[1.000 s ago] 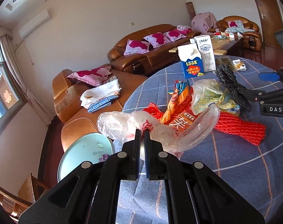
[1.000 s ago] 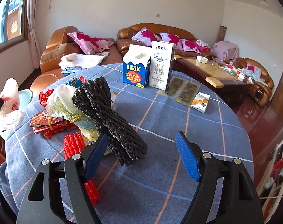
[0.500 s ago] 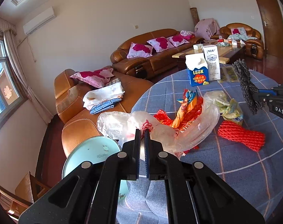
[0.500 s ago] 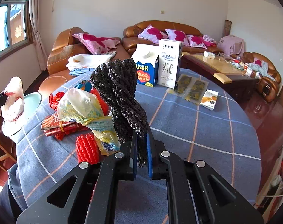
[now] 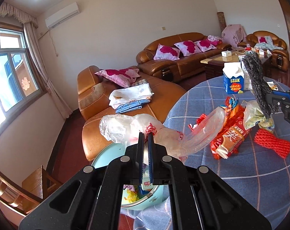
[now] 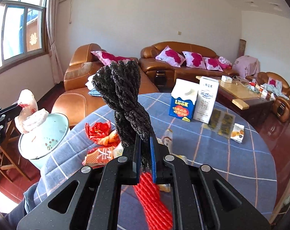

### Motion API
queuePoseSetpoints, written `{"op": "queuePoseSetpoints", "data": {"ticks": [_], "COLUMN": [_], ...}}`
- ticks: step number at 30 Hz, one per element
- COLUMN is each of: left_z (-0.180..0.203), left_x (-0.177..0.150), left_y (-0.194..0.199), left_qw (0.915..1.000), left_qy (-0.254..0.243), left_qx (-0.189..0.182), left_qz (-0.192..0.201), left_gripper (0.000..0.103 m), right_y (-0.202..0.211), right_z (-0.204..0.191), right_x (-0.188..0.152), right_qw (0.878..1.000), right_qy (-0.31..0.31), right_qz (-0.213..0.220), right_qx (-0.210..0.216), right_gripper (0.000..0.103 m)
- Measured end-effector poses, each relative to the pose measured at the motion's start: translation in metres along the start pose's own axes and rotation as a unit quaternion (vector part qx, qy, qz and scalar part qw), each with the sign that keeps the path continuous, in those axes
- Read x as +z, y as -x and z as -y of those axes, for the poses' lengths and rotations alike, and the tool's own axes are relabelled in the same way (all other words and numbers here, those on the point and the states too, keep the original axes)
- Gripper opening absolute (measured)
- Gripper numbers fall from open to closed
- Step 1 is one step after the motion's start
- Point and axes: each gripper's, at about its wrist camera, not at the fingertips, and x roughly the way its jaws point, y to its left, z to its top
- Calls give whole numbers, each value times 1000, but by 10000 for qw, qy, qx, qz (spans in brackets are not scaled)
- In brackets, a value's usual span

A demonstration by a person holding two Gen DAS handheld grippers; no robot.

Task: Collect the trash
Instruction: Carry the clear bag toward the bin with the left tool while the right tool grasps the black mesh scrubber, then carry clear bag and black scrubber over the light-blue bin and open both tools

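Two grippers we hold: left gripper [image 5: 145, 134] clamping clear plastic bag [image 5: 124, 127], right gripper [image 6: 144, 141] just closed on black mesh bundle [image 6: 124, 97], blue carton [image 6: 181, 103] reads "LOOK".

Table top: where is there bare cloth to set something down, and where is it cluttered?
Free: the blue checked tablecloth on the near right, bordered by the snack packets, the two cartons and the red mesh net. Crowded: the left edge by the mint-green bin, piled with red wrappers.
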Motion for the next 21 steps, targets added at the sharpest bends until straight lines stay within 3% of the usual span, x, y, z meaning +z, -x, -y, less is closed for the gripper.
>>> {"op": "queuePoseSetpoints", "data": {"ticks": [8,21], "left_z": [-28,-62], "left_x": [-4,-14], "left_y": [-4,-24], "left_qw": [9993,9971], "left_qy": [26,49], "left_qx": [363,726], "left_qz": [34,-244], "left_gripper": [4,4], "right_y": [-19,-51], "right_z": [-49,-98], "right_x": [16,32], "right_qw": [9990,9958], "right_qy": [257,534], "right_qz": [109,97], "right_qx": [358,734], "right_gripper": [9,9]}}
